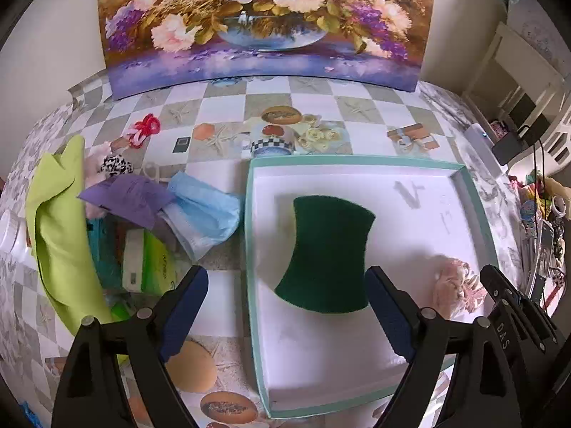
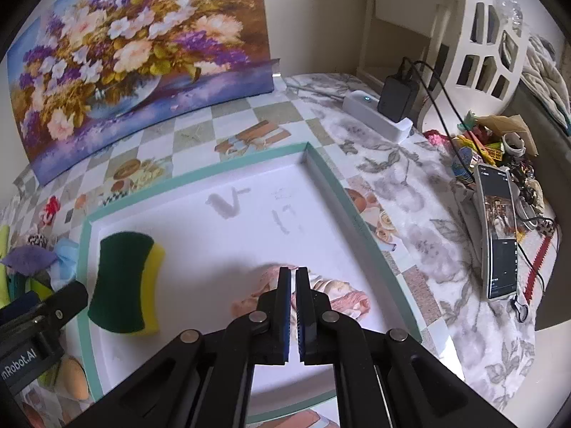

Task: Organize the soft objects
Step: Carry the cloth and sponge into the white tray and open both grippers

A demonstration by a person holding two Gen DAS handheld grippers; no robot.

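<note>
A green-and-yellow sponge (image 1: 326, 255) (image 2: 125, 281) lies in the white tray with teal rim (image 1: 392, 192) (image 2: 321, 164). My left gripper (image 1: 285, 306) is open and empty, its pads either side of the sponge's near end, above it. A pink fluffy scrunchie (image 1: 455, 285) (image 2: 342, 294) lies in the tray's near right part. My right gripper (image 2: 293, 274) is shut over the scrunchie; whether it pinches the fabric is hidden by the fingers. Left of the tray lie a lime cloth (image 1: 60, 235), a purple cloth (image 1: 128, 196) and a blue face mask (image 1: 203, 210).
A flower painting (image 1: 264, 21) leans on the wall behind the table. A red hair tie (image 1: 144, 130) and a leopard scrunchie (image 1: 116, 166) lie at the far left. A phone (image 2: 498, 235), power strip with charger (image 2: 385, 110) and clutter sit to the right.
</note>
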